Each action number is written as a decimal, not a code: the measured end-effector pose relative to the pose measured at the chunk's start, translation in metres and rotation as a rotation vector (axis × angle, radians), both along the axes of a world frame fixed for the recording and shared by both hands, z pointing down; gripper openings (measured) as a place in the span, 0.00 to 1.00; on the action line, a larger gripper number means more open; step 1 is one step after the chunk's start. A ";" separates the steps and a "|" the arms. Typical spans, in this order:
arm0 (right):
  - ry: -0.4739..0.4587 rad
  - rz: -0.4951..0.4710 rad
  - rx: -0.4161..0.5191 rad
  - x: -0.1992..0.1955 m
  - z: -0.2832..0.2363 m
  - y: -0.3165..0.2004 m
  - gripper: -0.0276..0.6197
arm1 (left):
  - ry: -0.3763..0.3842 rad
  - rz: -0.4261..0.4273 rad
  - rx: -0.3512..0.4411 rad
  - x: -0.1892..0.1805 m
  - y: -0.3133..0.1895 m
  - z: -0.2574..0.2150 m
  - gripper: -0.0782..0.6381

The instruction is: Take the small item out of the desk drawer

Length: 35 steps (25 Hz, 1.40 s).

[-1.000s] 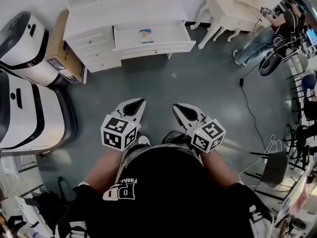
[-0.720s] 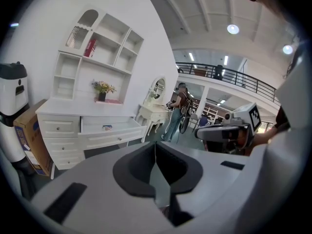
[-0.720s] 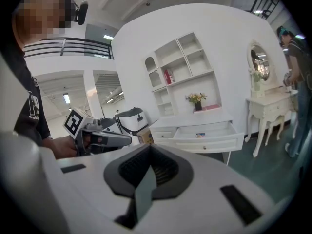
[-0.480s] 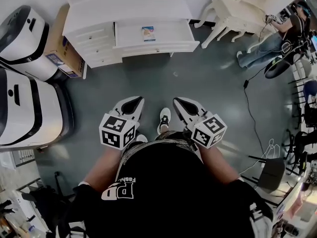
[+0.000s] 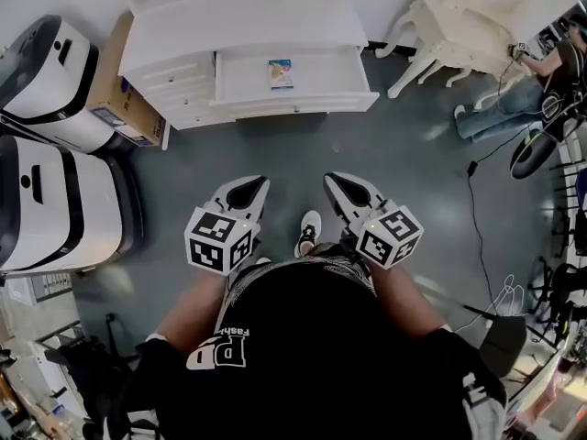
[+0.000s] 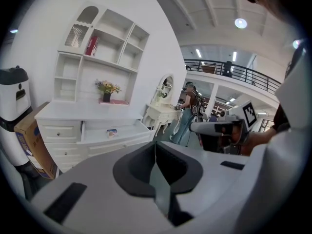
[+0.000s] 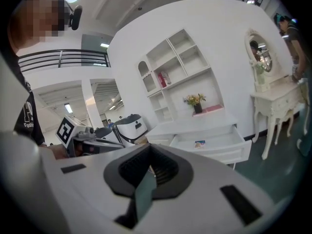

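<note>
White drawer (image 5: pixel 323 68), upper centre, is standing open, exposing the item (image 5: pixel 281 73) inside, while left gripper (image 5: pixel 258 185) and right gripper (image 5: pixel 330 181), both clenched empty, are hovering well apart from it, presumably pending approach.

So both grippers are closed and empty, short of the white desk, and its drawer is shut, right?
No, the drawer is open, with the small item lying in it; the head view shows this. The left gripper and right gripper are closed and empty, short of the white desk.
</note>
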State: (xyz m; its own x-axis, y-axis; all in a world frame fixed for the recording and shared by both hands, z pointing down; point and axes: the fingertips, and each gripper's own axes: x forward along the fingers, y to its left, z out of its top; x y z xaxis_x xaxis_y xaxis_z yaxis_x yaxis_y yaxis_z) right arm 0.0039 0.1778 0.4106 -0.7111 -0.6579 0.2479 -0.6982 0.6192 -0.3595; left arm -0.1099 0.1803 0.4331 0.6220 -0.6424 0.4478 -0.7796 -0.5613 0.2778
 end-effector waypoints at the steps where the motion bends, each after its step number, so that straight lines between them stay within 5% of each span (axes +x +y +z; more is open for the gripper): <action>1: -0.005 -0.002 0.002 0.003 -0.001 -0.009 0.06 | -0.004 -0.002 -0.002 0.003 -0.008 0.000 0.13; 25: -0.069 -0.086 0.000 0.095 -0.004 -0.136 0.06 | -0.073 -0.067 -0.002 0.096 -0.133 -0.015 0.13; 35: -0.078 -0.099 -0.027 0.093 0.010 -0.144 0.06 | -0.087 -0.095 -0.029 0.088 -0.137 -0.004 0.13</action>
